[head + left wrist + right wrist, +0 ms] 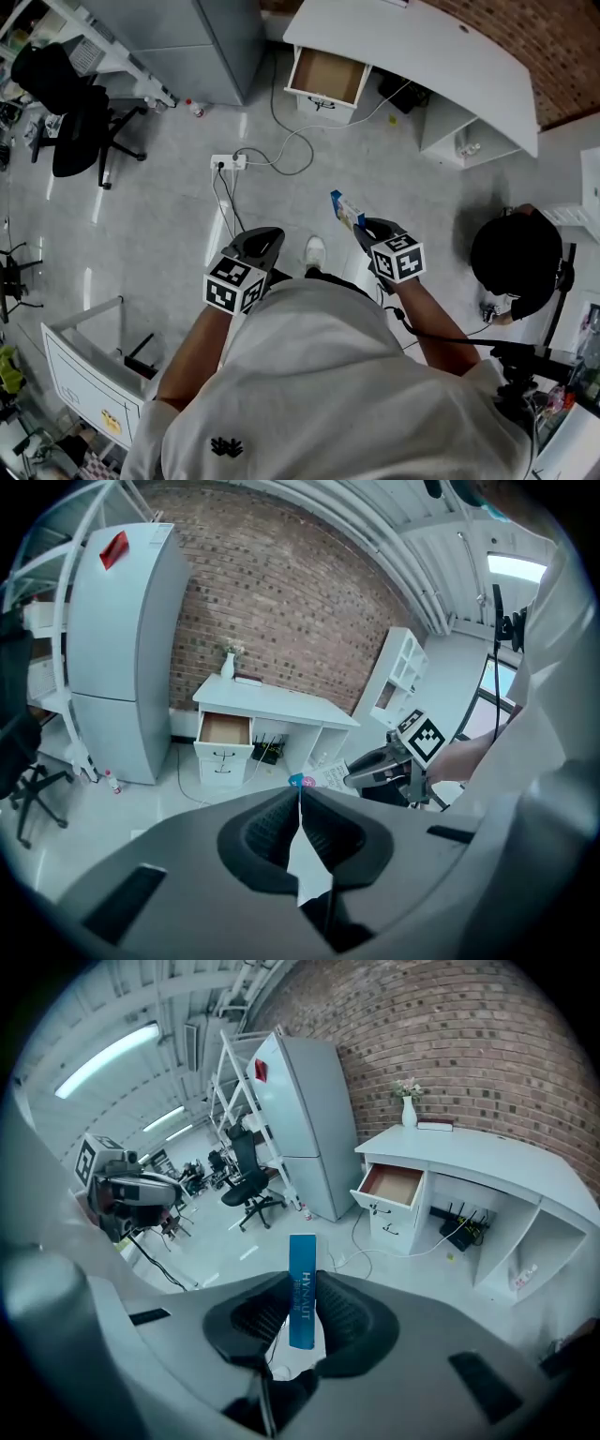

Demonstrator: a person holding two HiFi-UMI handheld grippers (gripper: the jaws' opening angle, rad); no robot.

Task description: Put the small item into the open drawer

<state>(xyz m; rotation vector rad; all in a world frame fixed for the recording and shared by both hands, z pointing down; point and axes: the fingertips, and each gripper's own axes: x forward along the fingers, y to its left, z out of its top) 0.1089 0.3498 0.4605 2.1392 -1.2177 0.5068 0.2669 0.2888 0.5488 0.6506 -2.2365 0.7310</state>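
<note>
A slim blue box (302,1258) stands upright between the pads of my right gripper (302,1283), which is shut on it. From the head view the blue box (345,210) sticks out ahead of the right gripper (367,229), held in the air over the floor. The open drawer (326,75) of the white desk (441,56) lies well ahead, its brown inside showing. The same open drawer (394,1183) is up and to the right of the box. My left gripper (298,794) is shut with nothing in it, and the left gripper (265,236) hangs beside the right one.
A grey fridge (122,649) stands left of the desk. A black office chair (80,122) is at far left, and a power strip (229,161) with cables lies on the floor ahead. Another person's head (516,258) is close at right. A white cabinet (84,375) sits lower left.
</note>
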